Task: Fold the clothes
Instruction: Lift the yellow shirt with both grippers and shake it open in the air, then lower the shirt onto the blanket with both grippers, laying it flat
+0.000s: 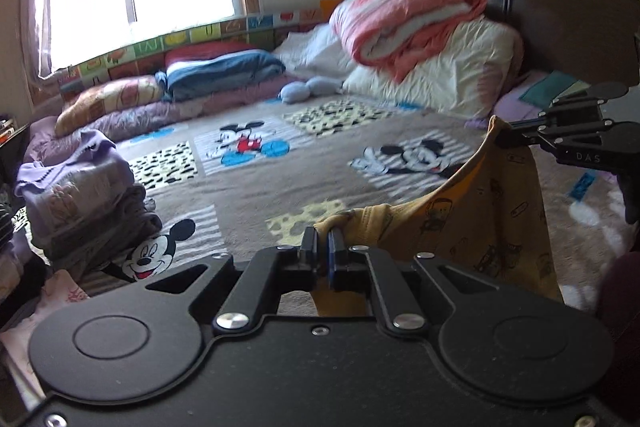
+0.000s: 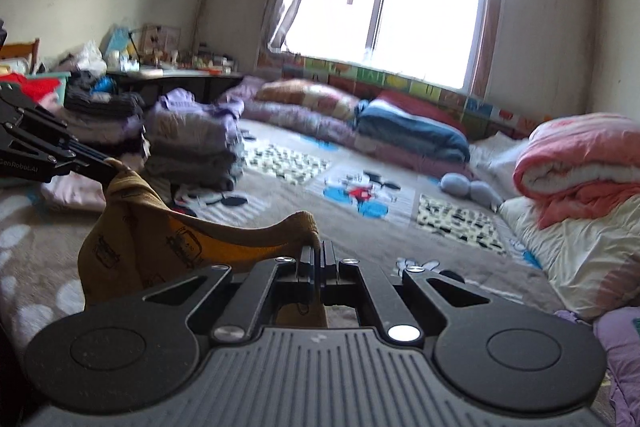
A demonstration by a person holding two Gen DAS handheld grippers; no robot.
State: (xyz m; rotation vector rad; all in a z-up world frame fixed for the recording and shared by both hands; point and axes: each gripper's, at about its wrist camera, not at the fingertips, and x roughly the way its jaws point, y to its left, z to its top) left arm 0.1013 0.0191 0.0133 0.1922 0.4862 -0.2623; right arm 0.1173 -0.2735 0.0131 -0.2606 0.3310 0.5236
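A bed (image 1: 304, 195) under a cartoon-mouse blanket fills the room, with a stack of folded clothes (image 1: 84, 195) at its near left. Above the blanket's near edge you hold a mustard-yellow printed garment (image 1: 492, 223) in the air, its top hem sagging between your tongs. The left gripper (image 1: 323, 243) is clenched on one corner, the right gripper (image 2: 318, 253) on the other. It looks light, soft and limp; keeping hold at the hem corners should suit it.
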